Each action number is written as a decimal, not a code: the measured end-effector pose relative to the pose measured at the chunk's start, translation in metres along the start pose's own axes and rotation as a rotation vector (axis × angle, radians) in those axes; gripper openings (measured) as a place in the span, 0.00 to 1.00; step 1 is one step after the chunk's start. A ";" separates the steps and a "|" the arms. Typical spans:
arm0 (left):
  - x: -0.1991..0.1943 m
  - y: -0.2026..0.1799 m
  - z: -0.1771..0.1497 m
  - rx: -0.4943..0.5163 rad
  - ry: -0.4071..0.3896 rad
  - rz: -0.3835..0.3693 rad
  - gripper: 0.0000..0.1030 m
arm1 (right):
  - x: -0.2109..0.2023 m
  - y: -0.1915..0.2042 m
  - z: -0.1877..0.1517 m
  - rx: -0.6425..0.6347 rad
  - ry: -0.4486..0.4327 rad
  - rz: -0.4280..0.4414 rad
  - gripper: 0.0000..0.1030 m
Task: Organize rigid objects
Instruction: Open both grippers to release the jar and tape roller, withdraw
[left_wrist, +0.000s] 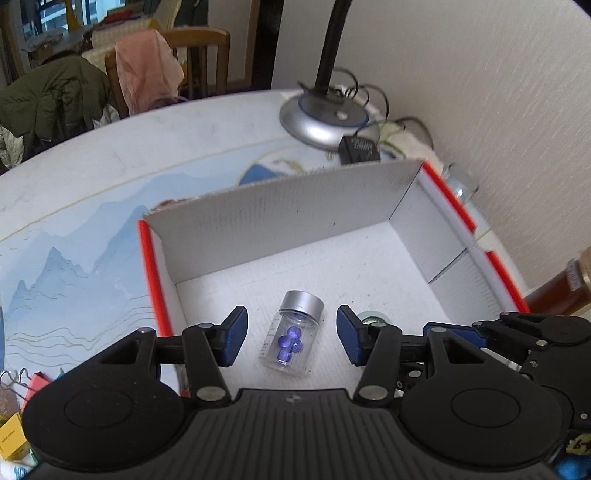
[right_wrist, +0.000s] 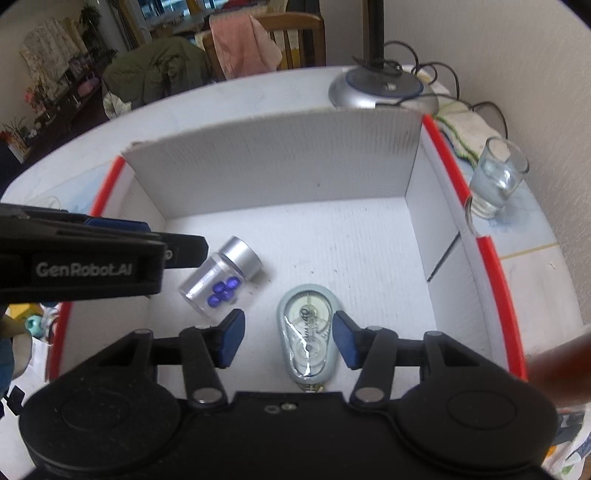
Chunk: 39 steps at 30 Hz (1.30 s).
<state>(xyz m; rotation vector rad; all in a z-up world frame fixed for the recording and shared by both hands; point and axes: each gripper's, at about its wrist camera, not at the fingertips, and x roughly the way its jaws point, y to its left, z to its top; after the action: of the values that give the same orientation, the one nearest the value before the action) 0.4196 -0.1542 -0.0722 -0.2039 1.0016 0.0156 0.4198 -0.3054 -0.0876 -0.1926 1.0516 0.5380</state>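
- Lying on its side on the floor of the box (left_wrist: 280, 218): a vial (left_wrist: 291, 334) with a silver cap and blue beads inside, free of any grip
- Lying flat just beside it, nearer the right wall: a tape roller (right_wrist: 310, 339) in a grey shell, also free
- Hanging over the vial with pads spread to either side and touching nothing: left tongs (left_wrist: 291, 338)
- Poised over the tape roller, jaws apart, the roller between the pads but no press on it visible: right tongs (right_wrist: 288, 339)
- Judged from the lie of things: two pieces already delivered into the box, both drops complete
- Left outside on the table (left_wrist: 166, 140), at the edges of both views: a shot glass (right_wrist: 496, 177) just past the box's right wall, a yellow carton (left_wrist: 11, 437), a red clip (left_wrist: 37, 382) and some small blurred oddments at the lower left
- Unclear whether the glass or the lamp base (left_wrist: 323, 118) beyond the far wall belongs to the sorting
- Likely remaining: lifting clear of the box and fetching the loose pieces from the near left
- Plenty of bare floor inside the box for more
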 end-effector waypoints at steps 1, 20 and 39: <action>-0.006 0.001 -0.001 -0.002 -0.015 0.001 0.50 | -0.004 0.001 0.000 -0.002 -0.010 0.001 0.51; -0.110 0.056 -0.058 0.027 -0.221 -0.025 0.57 | -0.068 0.073 -0.028 0.008 -0.172 -0.011 0.63; -0.172 0.152 -0.129 0.001 -0.272 -0.021 0.79 | -0.101 0.162 -0.078 0.104 -0.335 0.034 0.80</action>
<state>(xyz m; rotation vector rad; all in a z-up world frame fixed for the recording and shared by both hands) 0.2026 -0.0144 -0.0202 -0.2051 0.7280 0.0235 0.2387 -0.2308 -0.0222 0.0081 0.7545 0.5234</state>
